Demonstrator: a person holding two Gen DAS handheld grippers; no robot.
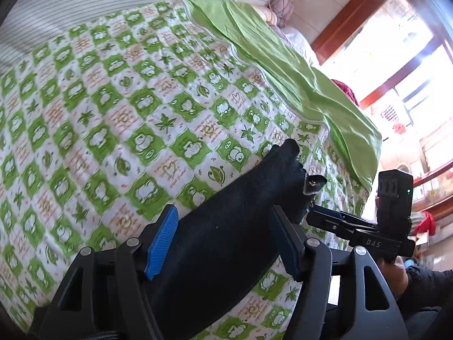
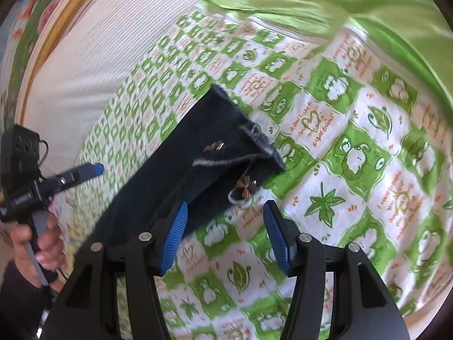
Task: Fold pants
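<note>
Dark navy pants (image 1: pixel 226 226) lie folded in a narrow strip on a green-and-white patterned bed cover. In the left wrist view my left gripper (image 1: pixel 223 240) is open, its blue pads on either side of the strip. The right gripper (image 1: pixel 334 221) shows there at the right, by the strip's far end. In the right wrist view the pants (image 2: pixel 203 153) run up to a frayed hem, with small metal details. My right gripper (image 2: pixel 226 232) is open, its left pad at the pants' edge. The left gripper (image 2: pixel 85 171) shows at the left.
The patterned bed cover (image 1: pixel 113 119) fills most of both views. A plain green sheet (image 1: pixel 283 65) lies along its far side. A white striped surface (image 2: pixel 99 56) borders the bed. A window and wooden frame (image 1: pixel 396 56) stand beyond the bed.
</note>
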